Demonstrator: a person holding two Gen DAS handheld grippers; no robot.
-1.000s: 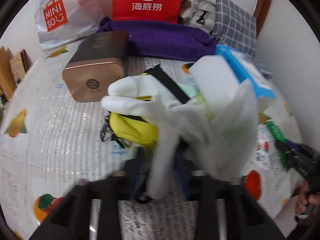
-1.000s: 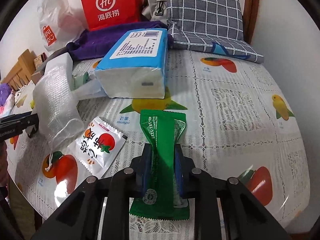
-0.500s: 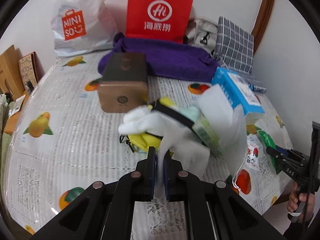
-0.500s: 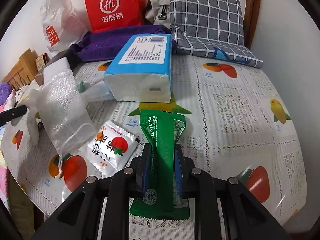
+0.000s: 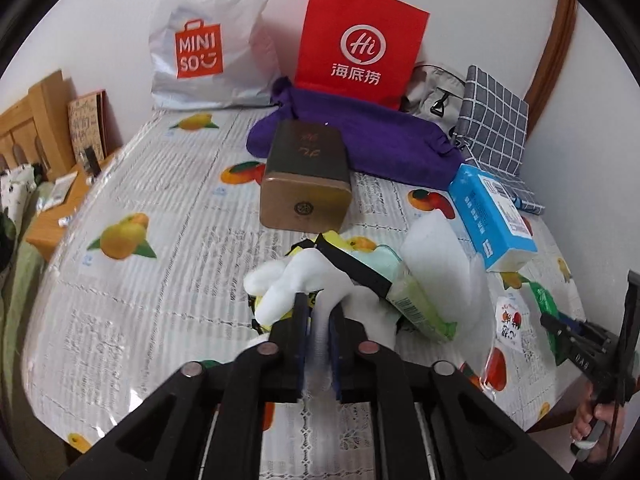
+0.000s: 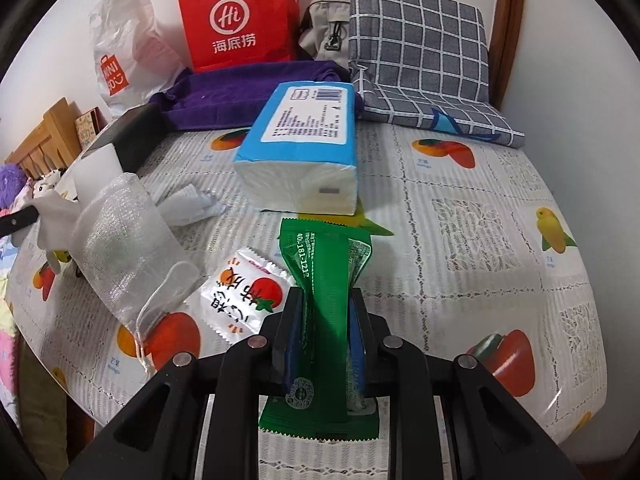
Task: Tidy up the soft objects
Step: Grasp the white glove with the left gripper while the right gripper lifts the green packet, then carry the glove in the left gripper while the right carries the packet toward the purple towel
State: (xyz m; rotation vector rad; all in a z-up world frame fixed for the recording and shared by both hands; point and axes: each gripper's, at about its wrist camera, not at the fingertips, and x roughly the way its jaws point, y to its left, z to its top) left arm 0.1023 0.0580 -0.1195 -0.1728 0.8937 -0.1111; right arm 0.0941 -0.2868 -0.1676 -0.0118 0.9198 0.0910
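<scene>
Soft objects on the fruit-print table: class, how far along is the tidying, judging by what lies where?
Done: nothing looks clearly sorted; no finished group shows. In hand: the left tool is shut on a white glove, and the right tool is shut on a green packet. Left: the tomato sachet, mesh pouch and blue tissue pack lie scattered on the table.

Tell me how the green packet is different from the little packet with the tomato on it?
The green packet is long, plain green and pinched in the right gripper; the tomato packet is shorter, silvery-white with a red tomato picture, and nothing holds it. The green packet sticks out forward between the fingers, while the tomato packet lies flat on the tablecloth. Both are small sealed packets with zigzag edges.
</scene>
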